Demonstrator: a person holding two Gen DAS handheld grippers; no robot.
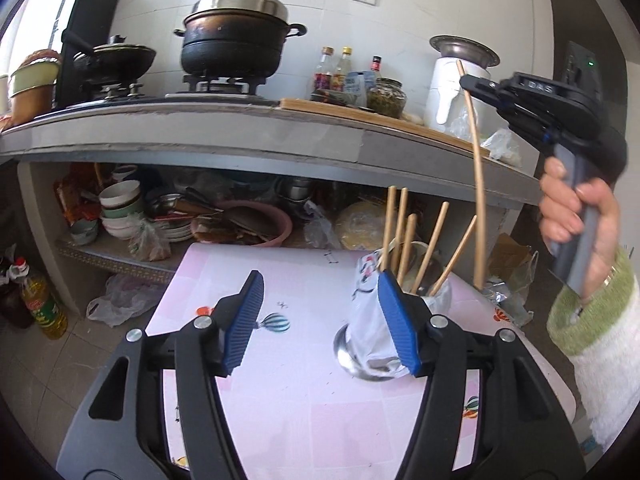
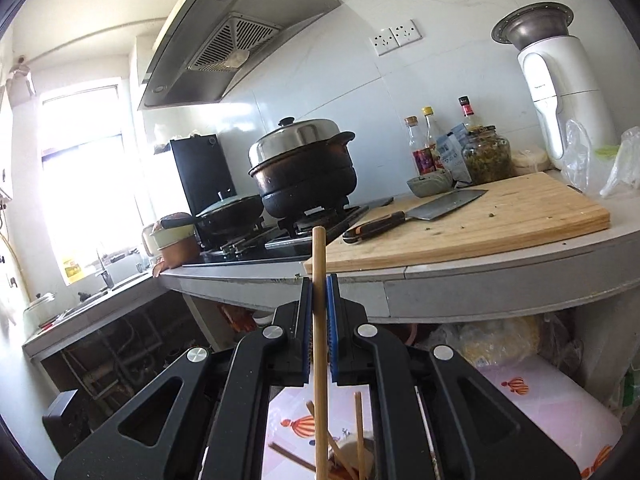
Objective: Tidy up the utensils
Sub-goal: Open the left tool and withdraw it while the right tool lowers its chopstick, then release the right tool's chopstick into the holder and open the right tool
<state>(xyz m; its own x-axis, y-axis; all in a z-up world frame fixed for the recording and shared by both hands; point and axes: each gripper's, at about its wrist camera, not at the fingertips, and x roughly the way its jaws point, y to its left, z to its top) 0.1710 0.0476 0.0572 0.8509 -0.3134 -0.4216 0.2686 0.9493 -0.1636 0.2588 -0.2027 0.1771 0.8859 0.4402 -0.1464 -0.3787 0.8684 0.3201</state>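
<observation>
One chopstick lifted clear of the holder

Left wrist view: left tongs gape empty at lower centre beside the utensil holder on the worktop, apparently having steadied it. Right wrist view: right tongs pinch a chopstick upright at centre, likely for sorting.

- My left wrist view sits low behind the left hand-held gripper, close over the pink surface, tilted slightly down and facing the kitchen counter.
- My right wrist view rides higher behind the right hand-held gripper, nearly level, facing the same counter and the wall behind it.
- Both views share the black pot, the cutting board and the bottles.
- My left view also catches the right hand-held gripper from the side.
</observation>
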